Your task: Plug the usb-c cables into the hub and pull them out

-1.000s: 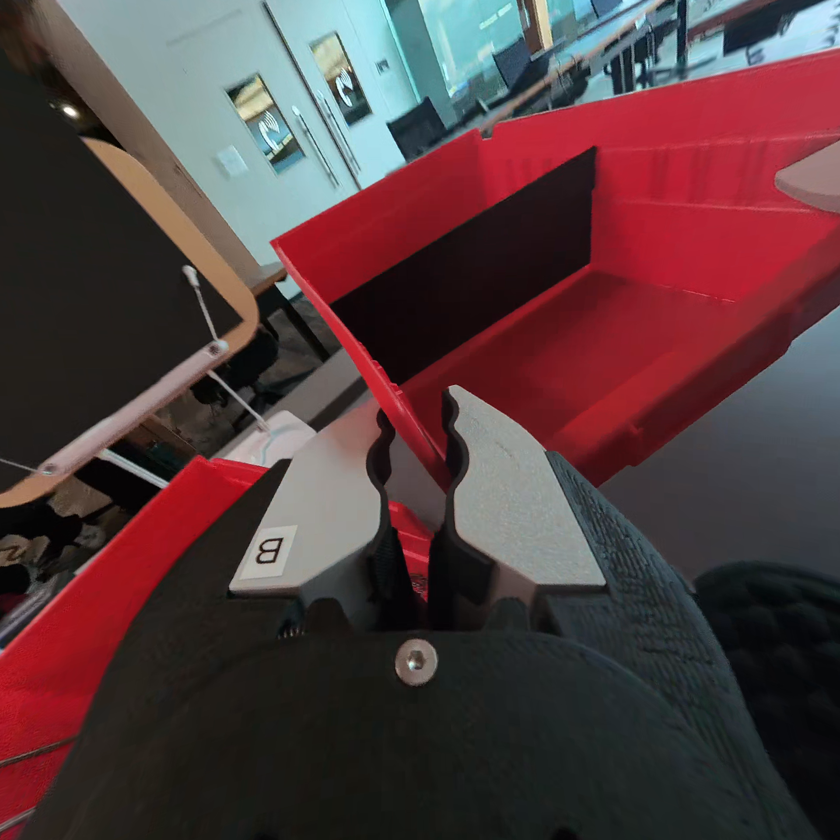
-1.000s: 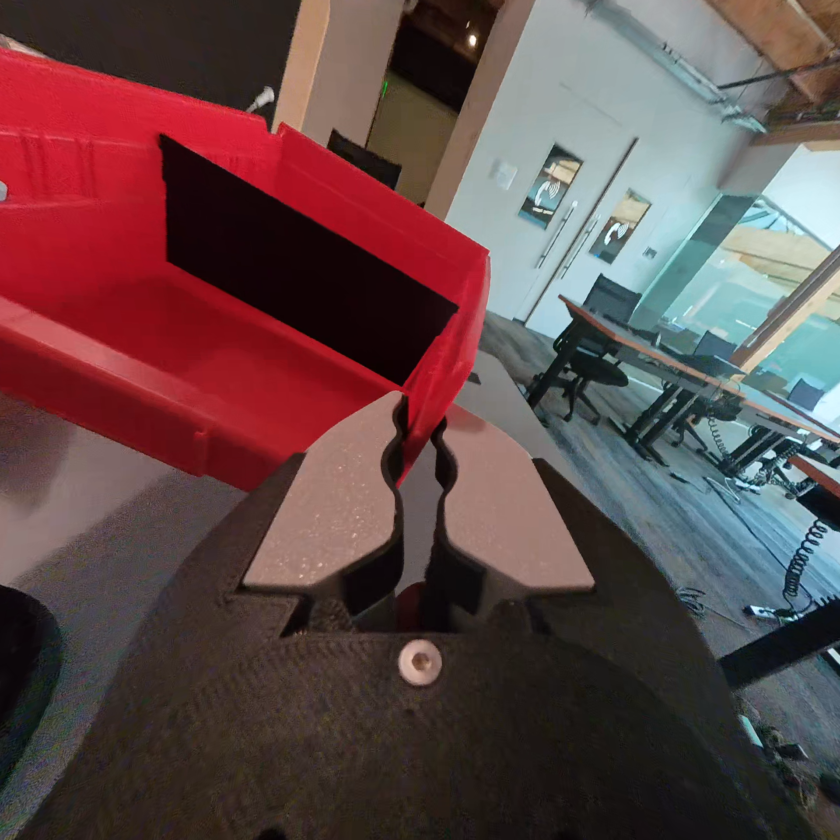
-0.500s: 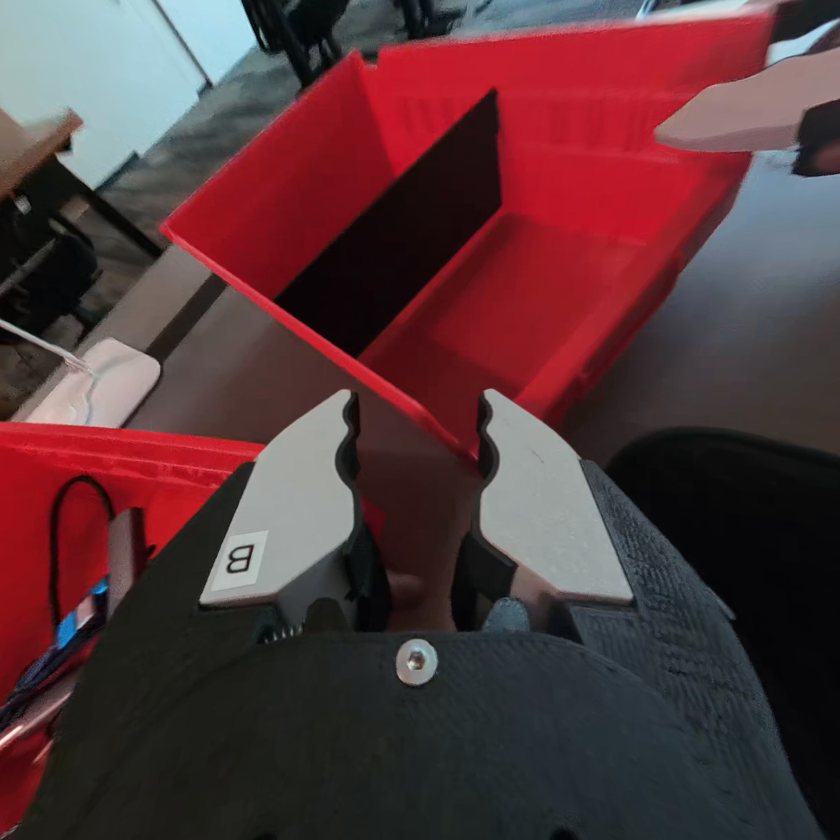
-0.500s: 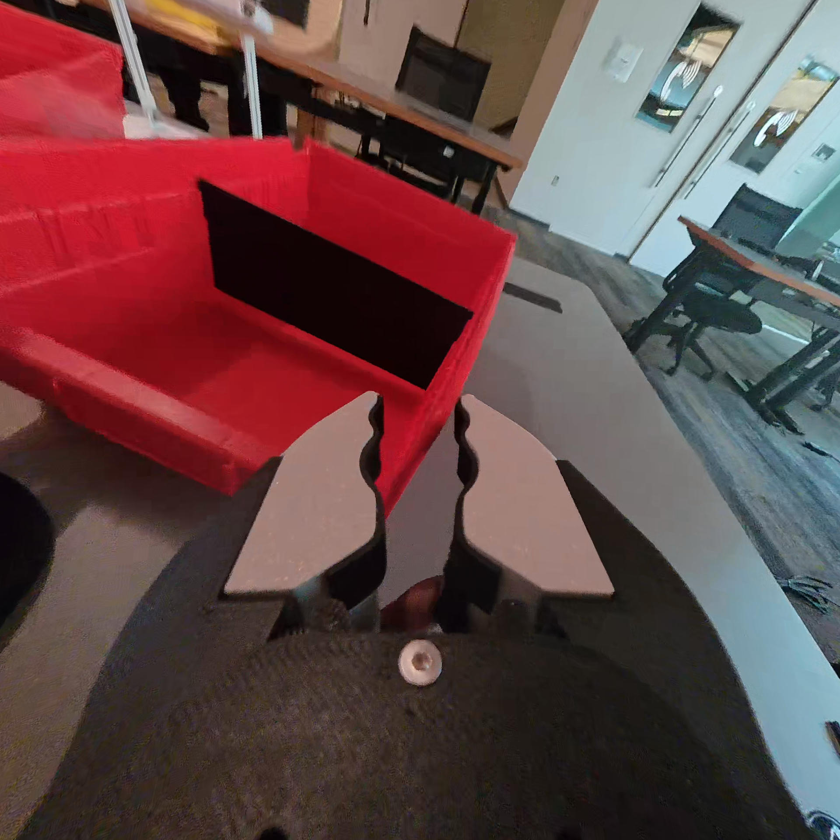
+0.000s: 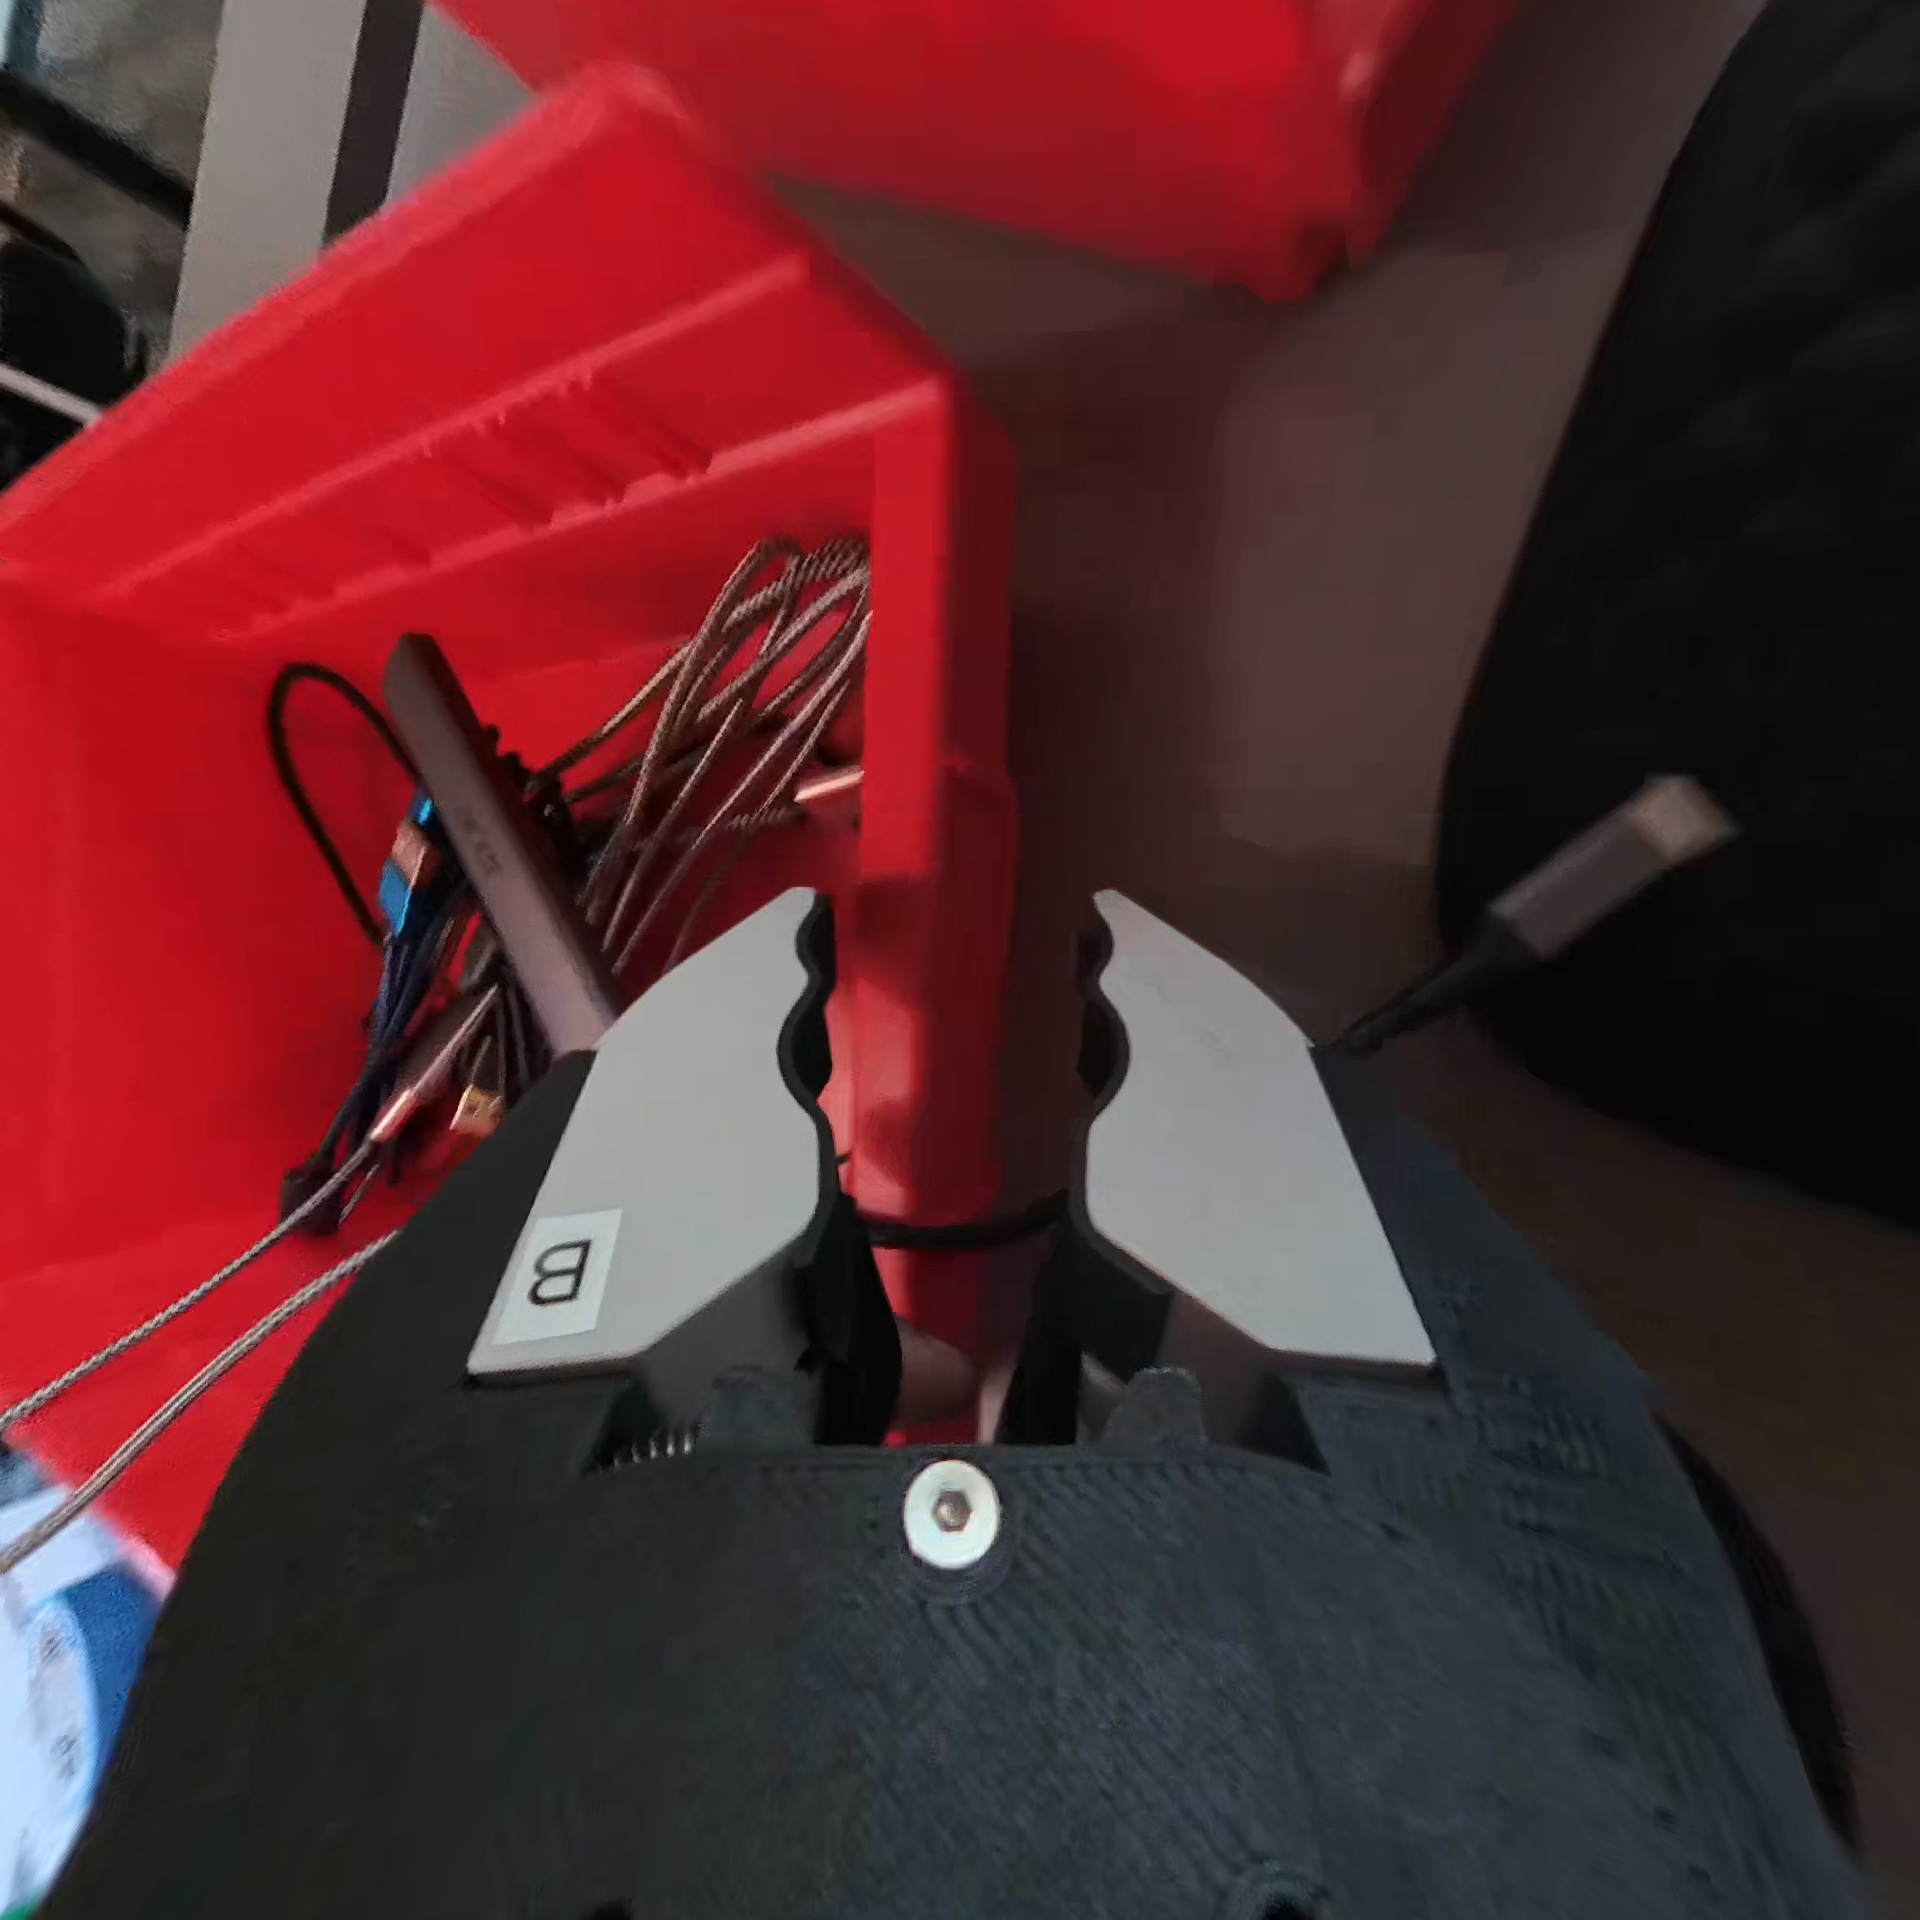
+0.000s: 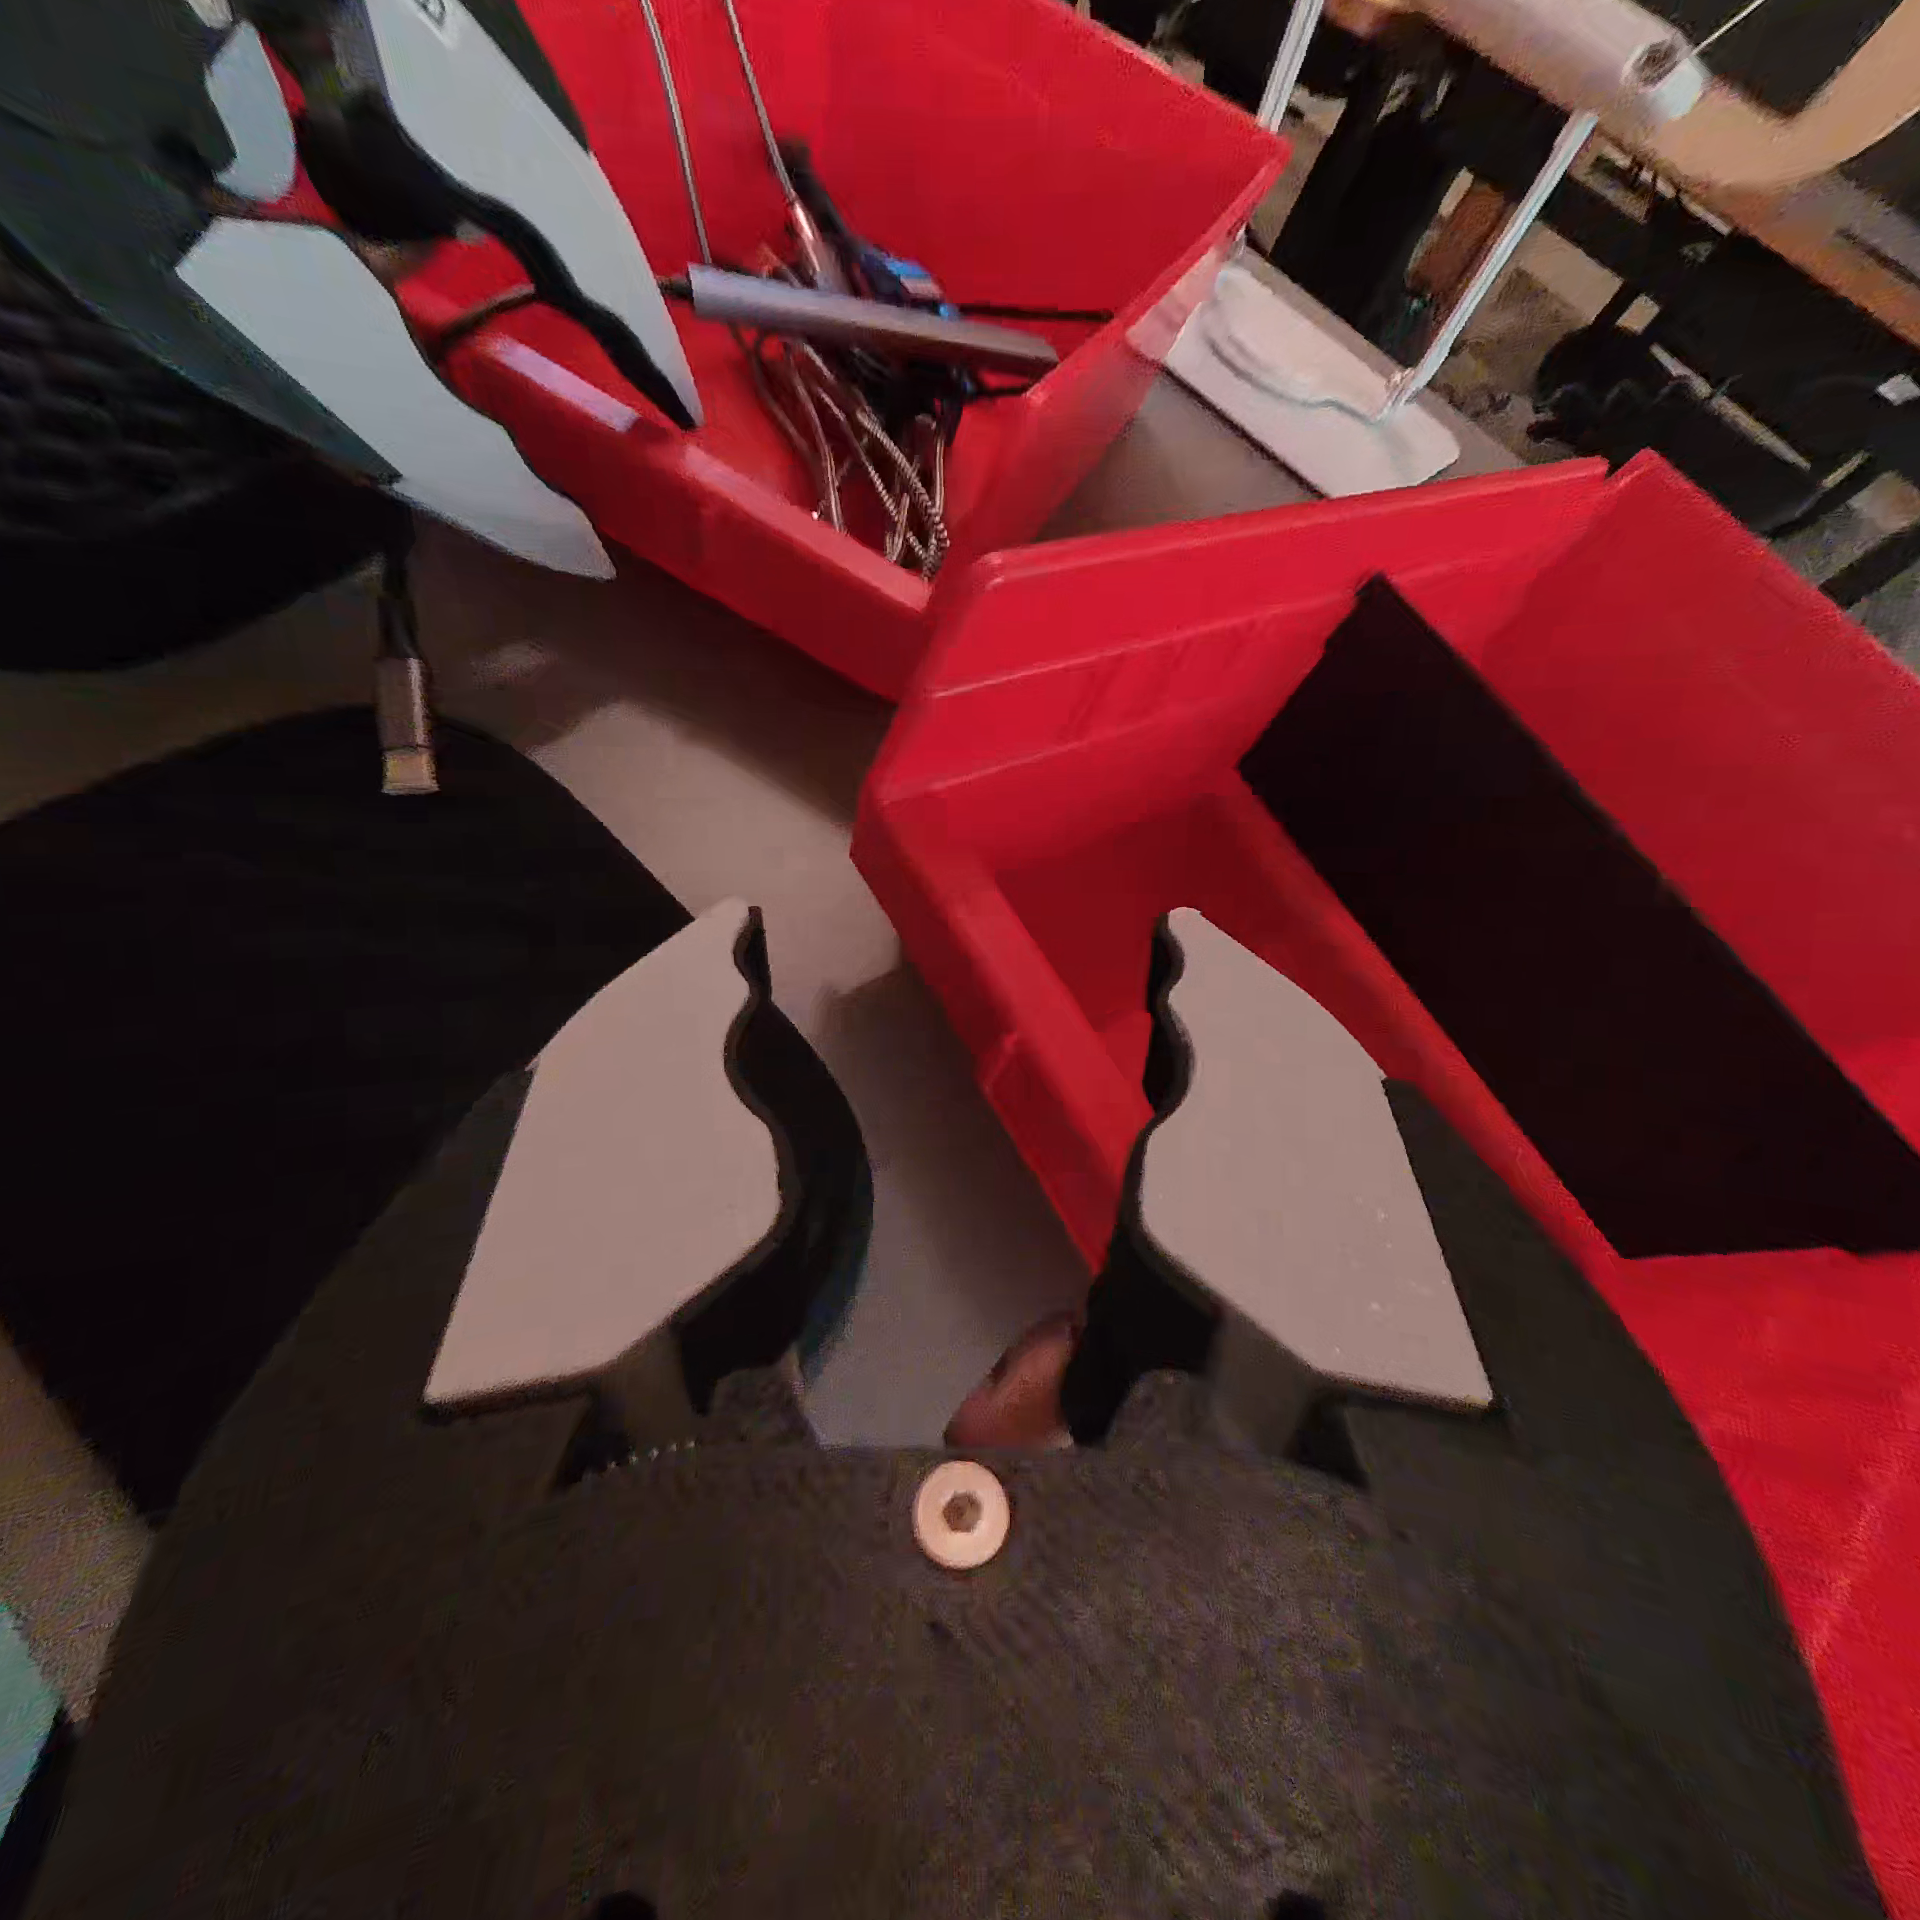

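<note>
The grey hub (image 5: 478,831) leans in a red bin (image 5: 312,436) on a tangle of braided cables (image 5: 727,707); it also shows in the right wrist view (image 6: 862,322). My left gripper (image 5: 956,914) is open over that bin's near corner. A thin black cable (image 5: 956,1231) crosses between its jaws near their base. This cable's grey plug (image 5: 1600,873) hangs outside the bin over a black mat (image 5: 1714,623). My right gripper (image 6: 961,920) is open and empty, over the table at the corner of a second, empty red bin (image 6: 1091,707). The left gripper's pale fingers (image 6: 343,364) show at top left there.
The empty red bin has a black divider panel (image 6: 1558,987). A white lamp base (image 6: 1320,416) stands behind the bins. The black mat (image 6: 260,987) lies on the grey table (image 6: 727,790) left of the bins, with the hanging plug (image 6: 405,727) above it.
Both grippers let go of the empty bin's edges and opened wide. The left swung down to the cable bin; the right tilted down and back toward the table.
</note>
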Motion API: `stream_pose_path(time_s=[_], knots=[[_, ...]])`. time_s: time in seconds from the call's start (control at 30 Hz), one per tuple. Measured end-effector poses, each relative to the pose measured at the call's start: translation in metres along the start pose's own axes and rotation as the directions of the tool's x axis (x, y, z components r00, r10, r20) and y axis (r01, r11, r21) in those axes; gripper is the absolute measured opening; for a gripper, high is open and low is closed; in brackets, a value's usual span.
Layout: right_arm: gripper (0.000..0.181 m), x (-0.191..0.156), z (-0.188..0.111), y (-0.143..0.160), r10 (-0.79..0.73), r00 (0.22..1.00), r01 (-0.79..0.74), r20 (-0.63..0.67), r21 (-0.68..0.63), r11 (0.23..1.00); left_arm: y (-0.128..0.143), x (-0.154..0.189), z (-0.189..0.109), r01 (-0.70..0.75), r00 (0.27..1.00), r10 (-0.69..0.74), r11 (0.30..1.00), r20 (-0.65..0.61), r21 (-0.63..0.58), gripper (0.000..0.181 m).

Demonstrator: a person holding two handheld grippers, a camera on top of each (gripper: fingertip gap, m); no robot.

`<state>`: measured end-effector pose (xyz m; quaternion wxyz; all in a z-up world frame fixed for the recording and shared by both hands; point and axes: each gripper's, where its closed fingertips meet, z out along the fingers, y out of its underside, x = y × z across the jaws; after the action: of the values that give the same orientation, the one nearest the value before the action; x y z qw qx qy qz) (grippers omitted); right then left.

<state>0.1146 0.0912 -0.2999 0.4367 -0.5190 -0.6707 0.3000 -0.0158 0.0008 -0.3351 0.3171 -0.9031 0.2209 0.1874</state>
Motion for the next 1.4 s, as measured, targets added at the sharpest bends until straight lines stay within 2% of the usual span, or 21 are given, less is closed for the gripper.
stream_pose_path(time_s=[0.1, 0.17, 0.23, 0.43, 0.67, 0.87, 0.97, 1.07, 1.17, 1.3, 1.33, 1.4], knots=[[0.062, -0.002, 0.028, 0.005, -0.047, 0.997, 0.043, -0.064, -0.076, 0.996, 0.019, -0.006, 0.008, 0.021, 1.0, -0.022, 0.996, -0.015, -0.084, 0.034], [0.052, 0.006, 0.035, 0.014, -0.11, 0.984, 0.089, -0.142, -0.149, 0.985, 0.03, -0.009, 0.009, -0.028, 0.999, 0.023, 0.992, -0.041, -0.121, 0.028], [0.046, 0.006, 0.038, 0.019, -0.15, 0.977, 0.123, -0.152, -0.175, 0.977, 0.039, -0.011, 0.006, -0.019, 0.996, 0.008, 0.991, -0.087, -0.135, 0.028], [0.041, 0.013, 0.027, 0.03, -0.102, 0.987, 0.081, -0.123, -0.17, 0.982, 0.083, -0.03, -0.01, 0.027, 0.987, -0.051, 0.988, -0.152, -0.155, 0.031], [0.043, 0.021, 0.016, 0.039, -0.063, 0.991, 0.042, -0.118, -0.171, 0.984, 0.146, -0.049, -0.04, 0.076, 0.985, -0.104, 0.977, -0.135, -0.2, 0.031], [0.043, 0.025, 0.011, 0.043, -0.052, 0.993, 0.03, -0.107, -0.198, 0.98, 0.201, -0.048, -0.078, 0.1, 0.984, -0.126, 0.976, -0.127, -0.195, 0.033], [0.044, 0.026, 0.006, 0.046, -0.043, 0.995, 0.022, -0.095, -0.215, 0.976, 0.218, -0.04, -0.095, 0.127, 0.984, -0.148, 0.974, -0.103, -0.189, 0.033], [0.046, 0.019, 0.003, 0.044, -0.044, 0.995, 0.024, -0.087, -0.221, 0.975, 0.226, -0.034, -0.106, 0.144, 0.985, -0.158, 0.974, -0.067, -0.176, 0.033], [0.056, 0.016, -0.002, 0.037, -0.032, 0.997, 0.018, -0.069, -0.191, 0.981, 0.224, -0.029, -0.112, 0.185, 0.979, -0.193, 0.975, -0.062, -0.126, 0.037], [0.066, 0.027, -0.026, 0.006, 0.039, 0.995, -0.039, -0.096, 0.002, 0.999, 0.187, -0.04, -0.142, 0.319, 0.947, -0.321, 0.94, -0.005, 0.121, 0.046], [0.067, 0.032, -0.035, -0.003, 0.052, 0.992, -0.044, -0.115, 0.066, 0.997, 0.178, -0.053, -0.153, 0.345, 0.929, -0.364, 0.919, 0.073, 0.188, 0.046], [0.069, 0.04, -0.052, -0.02, 0.066, 0.985, -0.033, -0.16, 0.198, 0.98, 0.169, -0.088, -0.174, 0.345, 0.842, -0.43, 0.893, 0.325, 0.29, 0.046]])
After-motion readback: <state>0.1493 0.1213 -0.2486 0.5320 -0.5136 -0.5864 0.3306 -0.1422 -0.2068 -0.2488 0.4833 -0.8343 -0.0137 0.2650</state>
